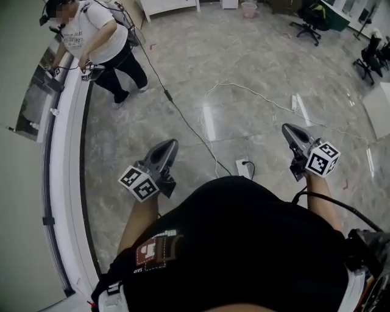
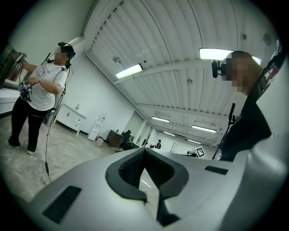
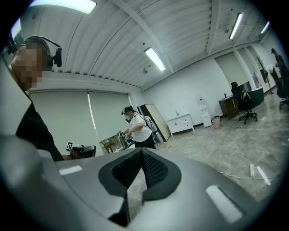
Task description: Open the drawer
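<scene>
The grey stone floor (image 1: 244,73) fills most of the head view. A white counter (image 1: 64,183) curves along its left side. A 2nd person (image 1: 100,36) stands at the counter's far end, both hands on gear there.

The only drawers I can find are in a white cabinet (image 1: 169,6) against the far wall, well apart from both grippers. I cannot tell which drawer is the task's. The cabinet's long side runs along the wall and its fronts face into the room. Between it and the grippers lie open floor, a black cable (image 1: 183,116) and a power strip (image 1: 244,166). Office chairs (image 1: 311,18) stand at the far right.

The head view shows the cabinet only as a cut-off edge. The right gripper view shows its drawer fronts, and also the ribbed ceiling with strip lights (image 3: 155,58).

The left gripper (image 1: 172,142) and right gripper (image 1: 286,127) are held out over the floor on either side of the wearer's body. Each gripper's own view shows its tips pressed together with nothing between them.
</scene>
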Action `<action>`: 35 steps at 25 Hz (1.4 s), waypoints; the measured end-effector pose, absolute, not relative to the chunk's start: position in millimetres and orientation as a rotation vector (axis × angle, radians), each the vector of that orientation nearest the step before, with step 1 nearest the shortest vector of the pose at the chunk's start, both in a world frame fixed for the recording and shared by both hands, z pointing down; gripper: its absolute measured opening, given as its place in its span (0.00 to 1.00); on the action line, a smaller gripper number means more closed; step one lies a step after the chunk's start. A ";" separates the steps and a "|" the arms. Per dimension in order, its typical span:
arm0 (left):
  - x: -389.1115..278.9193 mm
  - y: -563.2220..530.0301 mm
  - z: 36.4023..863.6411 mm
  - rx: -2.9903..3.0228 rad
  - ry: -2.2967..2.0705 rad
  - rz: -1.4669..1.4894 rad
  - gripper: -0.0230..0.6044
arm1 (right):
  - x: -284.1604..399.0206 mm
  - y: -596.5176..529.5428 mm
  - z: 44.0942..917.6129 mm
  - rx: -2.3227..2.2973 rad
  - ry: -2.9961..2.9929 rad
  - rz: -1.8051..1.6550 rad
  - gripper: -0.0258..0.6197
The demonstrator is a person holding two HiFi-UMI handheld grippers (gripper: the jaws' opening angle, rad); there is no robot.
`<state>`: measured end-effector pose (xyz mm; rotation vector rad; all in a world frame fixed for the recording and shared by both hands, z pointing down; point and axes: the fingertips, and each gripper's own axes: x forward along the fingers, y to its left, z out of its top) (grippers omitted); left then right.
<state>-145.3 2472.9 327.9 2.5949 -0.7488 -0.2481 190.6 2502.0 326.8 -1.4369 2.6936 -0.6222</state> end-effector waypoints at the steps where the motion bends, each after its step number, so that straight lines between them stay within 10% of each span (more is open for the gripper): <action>1: -147.6 2466.8 331.0 2.588 -0.739 -0.253 0.02 | 187.1 2501.3 330.1 -1.448 2.697 -0.633 0.03; 14: -83.0 2386.6 354.8 2.566 -0.722 -0.200 0.02 | 256.7 2416.1 349.4 -1.427 2.642 -0.688 0.03; 29: 229.1 2222.5 321.8 2.472 -0.901 -0.342 0.02 | 611.7 2233.9 356.7 -1.357 2.761 -0.603 0.03; 35: 251.5 2181.4 327.3 2.448 -0.971 -0.305 0.02 | 628.3 2174.8 365.7 -1.292 2.788 -0.627 0.03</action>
